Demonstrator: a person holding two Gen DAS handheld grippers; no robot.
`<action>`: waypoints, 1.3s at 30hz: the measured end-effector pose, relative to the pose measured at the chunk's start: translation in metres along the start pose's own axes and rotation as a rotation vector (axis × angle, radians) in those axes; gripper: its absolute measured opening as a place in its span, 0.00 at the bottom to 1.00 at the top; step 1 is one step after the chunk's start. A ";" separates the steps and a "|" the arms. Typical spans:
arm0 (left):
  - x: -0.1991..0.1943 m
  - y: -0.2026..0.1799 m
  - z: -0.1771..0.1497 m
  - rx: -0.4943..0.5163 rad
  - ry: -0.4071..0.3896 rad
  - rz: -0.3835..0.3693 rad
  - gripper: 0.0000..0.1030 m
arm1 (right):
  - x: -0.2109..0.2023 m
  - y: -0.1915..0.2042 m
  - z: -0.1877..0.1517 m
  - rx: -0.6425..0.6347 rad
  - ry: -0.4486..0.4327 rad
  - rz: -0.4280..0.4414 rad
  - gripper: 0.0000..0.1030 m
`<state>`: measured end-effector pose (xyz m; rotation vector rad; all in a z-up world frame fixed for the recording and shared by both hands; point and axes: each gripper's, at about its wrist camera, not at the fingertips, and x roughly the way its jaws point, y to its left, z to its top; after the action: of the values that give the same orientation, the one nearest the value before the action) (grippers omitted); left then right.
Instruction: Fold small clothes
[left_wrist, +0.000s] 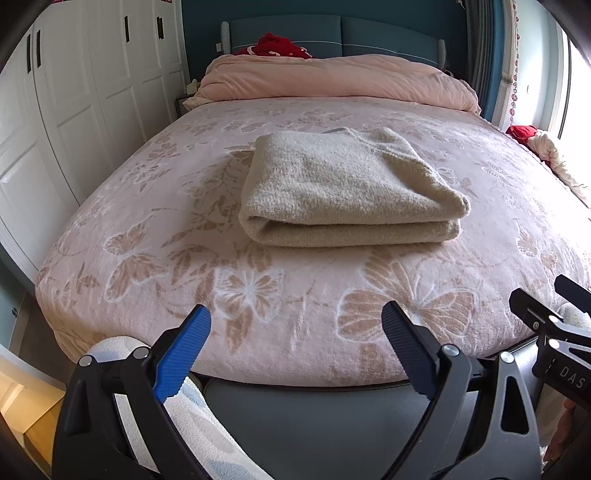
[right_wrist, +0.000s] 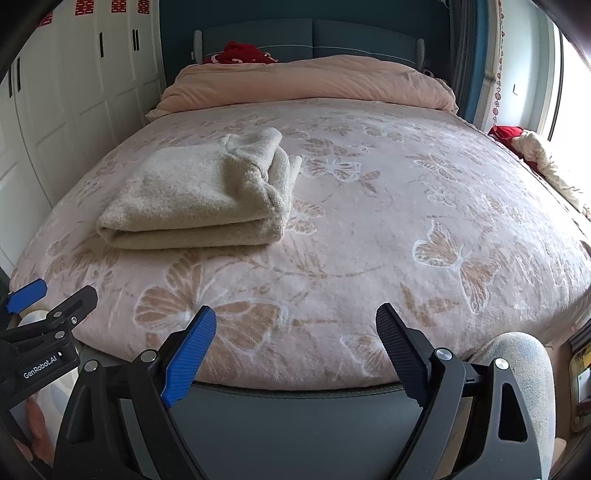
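Observation:
A beige knit sweater (left_wrist: 343, 188) lies folded in a thick rectangle on the pink butterfly-patterned bed cover (left_wrist: 184, 206). In the right wrist view it (right_wrist: 199, 195) sits to the left, with folded sleeves bunched at its right end. My left gripper (left_wrist: 295, 321) is open and empty, over the near edge of the bed, well short of the sweater. My right gripper (right_wrist: 295, 319) is open and empty, also at the near edge, to the right of the sweater. Each gripper shows at the edge of the other's view.
A rolled pink duvet (left_wrist: 332, 79) lies across the head of the bed, with red cloth (left_wrist: 280, 46) behind it. White wardrobe doors (left_wrist: 74, 92) line the left side. More cloth (right_wrist: 535, 151) lies by the window at right. The dark bed frame (left_wrist: 314, 413) runs below the grippers.

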<state>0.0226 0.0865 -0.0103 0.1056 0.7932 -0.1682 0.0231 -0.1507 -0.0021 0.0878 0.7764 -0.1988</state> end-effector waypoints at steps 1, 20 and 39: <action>0.000 0.000 0.000 0.002 -0.001 0.002 0.89 | 0.000 0.000 0.000 0.001 -0.001 0.001 0.84; -0.006 -0.004 -0.001 0.010 -0.028 0.034 0.89 | -0.002 0.010 0.001 0.003 -0.012 -0.010 0.84; -0.009 -0.008 0.000 0.017 -0.036 0.046 0.90 | -0.003 0.015 0.002 0.010 -0.018 -0.012 0.84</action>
<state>0.0153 0.0798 -0.0043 0.1368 0.7532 -0.1331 0.0256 -0.1359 0.0018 0.0904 0.7581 -0.2141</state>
